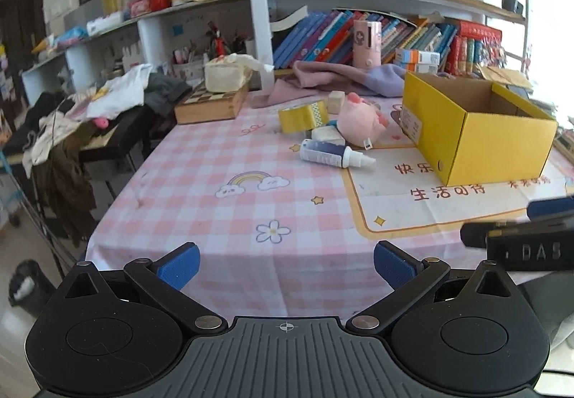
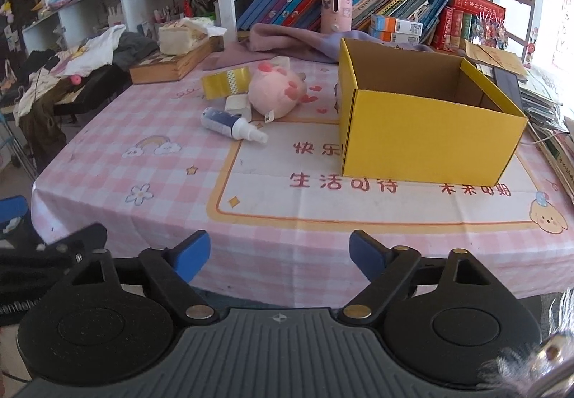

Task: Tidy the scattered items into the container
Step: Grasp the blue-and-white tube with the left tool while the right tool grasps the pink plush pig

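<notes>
Pink-and-white checked tablecloth (image 2: 107,154) over the table, printed mat with red characters at its right half. Open yellow cardboard box (image 2: 423,132) upright on that mat, right of centre, flaps up, no item visible inside from either view.

Scattered items clustered left of the box, well apart from both grippers:
- pink plush toy (image 2: 278,89), lying just left of the box's near-left corner, white tag trailing toward the near side
- spray bottle (image 2: 229,123), on its side, dark label, white nozzle pointing right and near; nearest of the cluster
- small white packet (image 2: 238,103), between bottle and plush, touching or nearly touching both (cannot tell which)
- yellow tape-like pack (image 2: 226,80), far-left of the plush
- small beige block (image 1: 336,101), behind the plush, seen from the left wrist view only

Left gripper (image 1: 286,267) low over the near table edge, blue pads spread wide, nothing between them. Right gripper (image 2: 280,254) likewise at the near edge, pads apart but a little narrower, nothing held (bare cloth in the gap).

Far side: wooden chessboard box (image 2: 168,66) with a tissue pack on top, pink and lilac cloth heaped against the bookshelf (image 2: 358,3). Clothes piled on a dark stand to the left.
</notes>
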A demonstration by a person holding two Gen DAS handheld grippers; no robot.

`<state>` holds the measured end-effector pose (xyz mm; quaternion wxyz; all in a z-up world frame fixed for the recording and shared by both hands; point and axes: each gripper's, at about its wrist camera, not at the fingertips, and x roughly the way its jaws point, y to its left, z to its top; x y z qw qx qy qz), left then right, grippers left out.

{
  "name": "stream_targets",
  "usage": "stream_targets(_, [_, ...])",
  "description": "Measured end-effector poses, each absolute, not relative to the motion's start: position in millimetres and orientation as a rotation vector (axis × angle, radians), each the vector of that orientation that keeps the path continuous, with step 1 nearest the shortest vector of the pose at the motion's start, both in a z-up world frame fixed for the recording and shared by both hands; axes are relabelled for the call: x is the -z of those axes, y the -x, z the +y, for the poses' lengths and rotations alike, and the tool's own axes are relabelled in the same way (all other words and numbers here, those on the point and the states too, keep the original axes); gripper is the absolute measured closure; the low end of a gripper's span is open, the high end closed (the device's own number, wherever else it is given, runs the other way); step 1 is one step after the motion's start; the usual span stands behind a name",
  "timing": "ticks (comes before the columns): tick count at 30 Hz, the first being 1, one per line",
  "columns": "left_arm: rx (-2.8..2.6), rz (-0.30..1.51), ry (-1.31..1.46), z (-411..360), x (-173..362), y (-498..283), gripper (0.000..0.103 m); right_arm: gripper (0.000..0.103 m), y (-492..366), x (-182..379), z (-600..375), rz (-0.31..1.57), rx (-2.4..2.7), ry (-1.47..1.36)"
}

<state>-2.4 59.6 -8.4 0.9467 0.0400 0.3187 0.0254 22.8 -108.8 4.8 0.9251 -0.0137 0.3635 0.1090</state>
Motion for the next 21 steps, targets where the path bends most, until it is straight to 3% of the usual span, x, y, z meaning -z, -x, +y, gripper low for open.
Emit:
stream_targets(10, [-0.054,0.661,-0.089,54,15,-54,0.000,0.021,-84,-16,-102,0.636,-0.302,0.044])
stream_targets(21, [-0.079,0.714,-0.056,53,22,-118,0.000,0.021,-179,-24,-86,0.688,-0.386,0.023])
